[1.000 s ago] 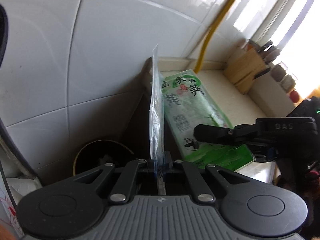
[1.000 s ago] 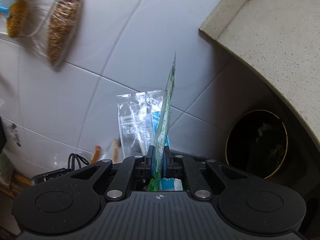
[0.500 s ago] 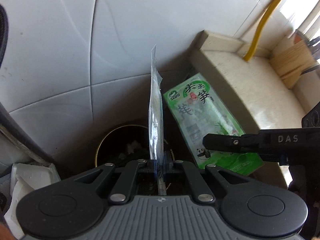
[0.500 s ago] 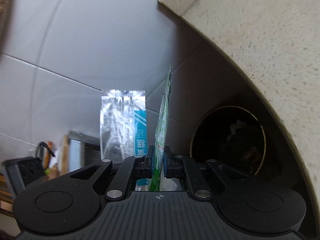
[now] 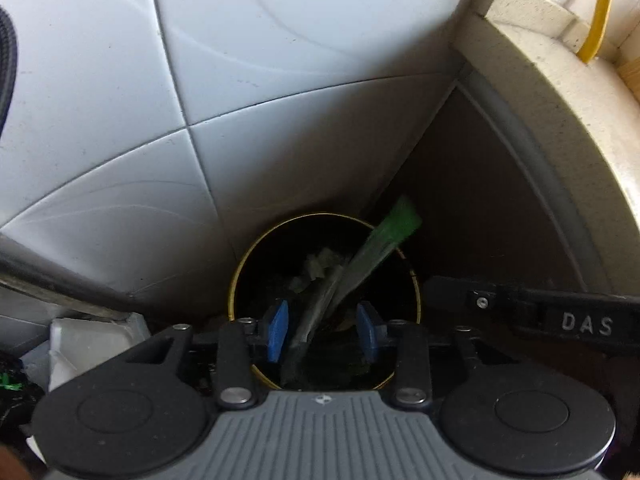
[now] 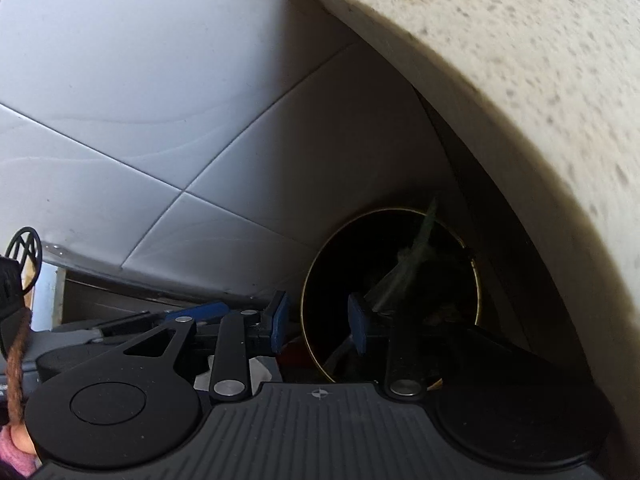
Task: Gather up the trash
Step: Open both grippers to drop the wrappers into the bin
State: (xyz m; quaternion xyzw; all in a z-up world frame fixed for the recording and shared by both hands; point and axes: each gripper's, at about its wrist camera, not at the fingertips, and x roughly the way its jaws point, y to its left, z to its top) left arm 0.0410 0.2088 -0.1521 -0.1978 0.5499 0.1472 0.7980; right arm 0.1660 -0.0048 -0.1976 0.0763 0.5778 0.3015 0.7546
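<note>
Green wrapper [image 5: 394,226] and clear wrapper [image 5: 316,312] are lying in the black gold-rimmed bin [image 5: 236,280] beside the stone desk [image 5: 560,128]. We are holding left gripper [image 5: 323,330] and right gripper [image 6: 318,322] above it, fingers [image 5: 277,330] spread wide, gripping nothing.

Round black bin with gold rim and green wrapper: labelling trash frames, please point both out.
Round black bin with gold rim [image 5: 234,280], left wrist view, left rim.
Green wrapper [image 5: 398,222], left wrist view, upper end.
</note>
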